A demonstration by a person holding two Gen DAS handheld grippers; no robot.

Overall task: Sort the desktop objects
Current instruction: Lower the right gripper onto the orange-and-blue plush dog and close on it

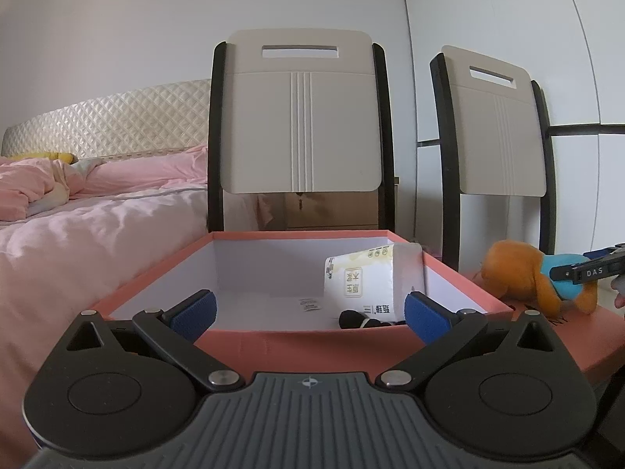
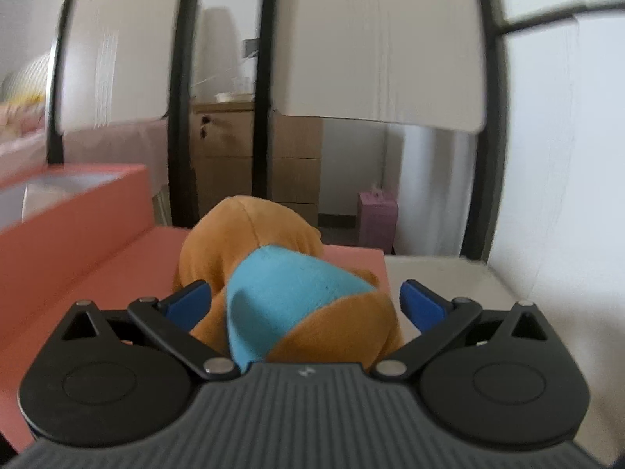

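An orange plush toy with a blue shirt [image 2: 289, 293] lies on a salmon lid [image 2: 97, 281]. My right gripper [image 2: 304, 305] is open, its blue pads on either side of the toy's body, not closed on it. The toy also shows in the left wrist view [image 1: 523, 273] at the right, with the right gripper's finger [image 1: 582, 271] beside it. My left gripper [image 1: 310, 314] is open and empty over the near rim of a salmon box [image 1: 164, 269]. Inside the box lie a white and yellow tissue pack [image 1: 363, 281] and a black item [image 1: 355, 318].
Two folding chairs [image 1: 300, 125] [image 1: 500, 133] stand behind the box. A bed with pink bedding [image 1: 90, 203] is at the left. A wooden drawer cabinet [image 2: 230, 156] and a pink bag [image 2: 377, 219] stand on the floor behind.
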